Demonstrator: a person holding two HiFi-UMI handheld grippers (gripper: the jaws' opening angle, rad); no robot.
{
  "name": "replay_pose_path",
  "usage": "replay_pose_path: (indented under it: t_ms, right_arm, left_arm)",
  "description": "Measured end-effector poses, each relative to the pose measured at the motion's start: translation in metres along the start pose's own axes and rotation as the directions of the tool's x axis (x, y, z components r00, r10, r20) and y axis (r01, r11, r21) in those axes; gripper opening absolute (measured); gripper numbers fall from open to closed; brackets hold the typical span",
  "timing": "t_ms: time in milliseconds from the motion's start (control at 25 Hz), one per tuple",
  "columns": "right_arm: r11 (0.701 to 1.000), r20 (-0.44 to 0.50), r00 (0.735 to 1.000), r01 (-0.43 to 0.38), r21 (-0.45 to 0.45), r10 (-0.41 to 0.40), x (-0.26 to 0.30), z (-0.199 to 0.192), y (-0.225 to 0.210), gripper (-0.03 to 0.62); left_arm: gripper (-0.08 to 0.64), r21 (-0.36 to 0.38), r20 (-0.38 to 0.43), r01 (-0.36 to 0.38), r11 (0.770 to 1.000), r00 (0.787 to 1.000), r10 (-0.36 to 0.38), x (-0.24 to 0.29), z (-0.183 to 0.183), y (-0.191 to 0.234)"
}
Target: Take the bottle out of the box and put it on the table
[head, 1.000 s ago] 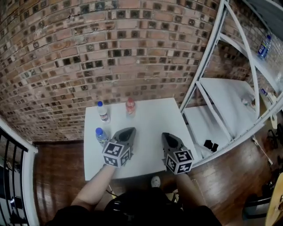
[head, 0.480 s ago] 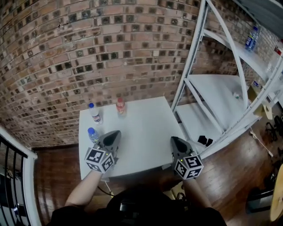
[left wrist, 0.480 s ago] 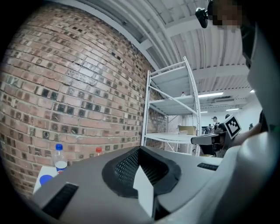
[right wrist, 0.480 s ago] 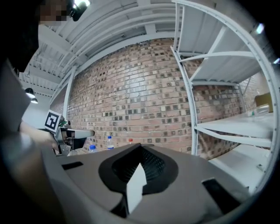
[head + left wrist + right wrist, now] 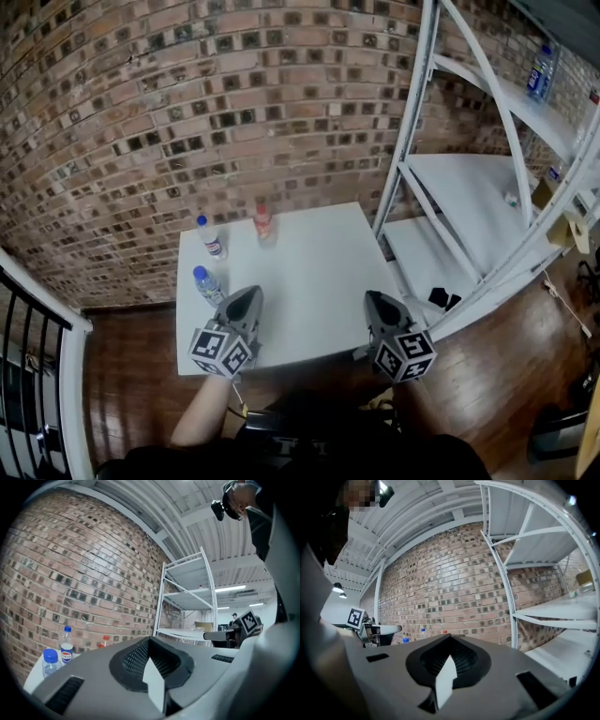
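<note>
Claws first, from the head view: my left claw (image 5: pixel 249 294) hangs over the near left part of the white table (image 5: pixel 309 272). Its jaws are pressed together to a point with nothing between them. My right claw (image 5: pixel 376 300) is at the table's near right corner, well apart from the left one, and it is likewise closed and empty.

Three bottles stand upright on the table's left side. The near blue-capped bottle (image 5: pixel 206 283) is just beside my left claw's tip, on its left. The labelled blue-capped bottle (image 5: pixel 211 236) stands farther back. The red-capped bottle (image 5: pixel 263 221) is to its right, close to the far edge. A brick wall (image 5: pixel 187 112) rises behind the table. A white shelf rack (image 5: pixel 469 197) stands to the right, with a shelf bottle (image 5: pixel 539 70) high up on it.

In the left gripper view, my left claw (image 5: pixel 151 644) shows its jaws meeting with no gap, holding nothing. At far left are the near blue-capped bottle (image 5: pixel 49 663), the labelled blue-capped bottle (image 5: pixel 66 644) and the cap of the red-capped bottle (image 5: pixel 106 640). My right claw (image 5: pixel 225 634) shows at the right in front of the shelf rack (image 5: pixel 187 597).

In the right gripper view, my right claw (image 5: pixel 450 641) is closed up and bare. My left claw (image 5: pixel 384 630) is at the left, and the bottle caps only just peek over my own body, too small to tell more.
</note>
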State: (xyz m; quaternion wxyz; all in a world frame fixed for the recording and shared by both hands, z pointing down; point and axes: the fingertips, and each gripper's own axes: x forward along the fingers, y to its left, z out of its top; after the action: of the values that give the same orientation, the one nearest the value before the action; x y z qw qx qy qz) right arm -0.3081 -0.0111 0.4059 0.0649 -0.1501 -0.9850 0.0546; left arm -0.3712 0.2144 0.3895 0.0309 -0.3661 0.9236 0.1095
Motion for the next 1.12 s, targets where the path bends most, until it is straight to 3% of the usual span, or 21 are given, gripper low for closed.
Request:
replay_pose_path:
  t_ms: [360, 720, 1120]
  right_arm:
    - [0.999, 0.031, 0.999, -0.019, 0.027, 0.018, 0.006, 0.007, -0.004, 0.002]
    - [0.998, 0.017, 0.998, -0.056, -0.024, 0.056, -0.002, 0.004, 0.007, 0.002]
    - [1.0, 0.066, 0.998, 0.008, 0.012, -0.008, -0.004, 0.016, -0.02, 0.002]
  left_arm:
    - [0.005, 0.098, 0.028, 0.004, 0.995, 1.0, -0.007, -0.01, 0.019, -0.008]
    - [0.005, 0.097, 0.032, -0.014, 0.995, 0.999, 0.01, -0.02, 0.014, -0.005]
    - [0.005, 0.075, 0.047, -0.007, 0.997, 0.999, 0.003, -0.011, 0.014, -0.015]
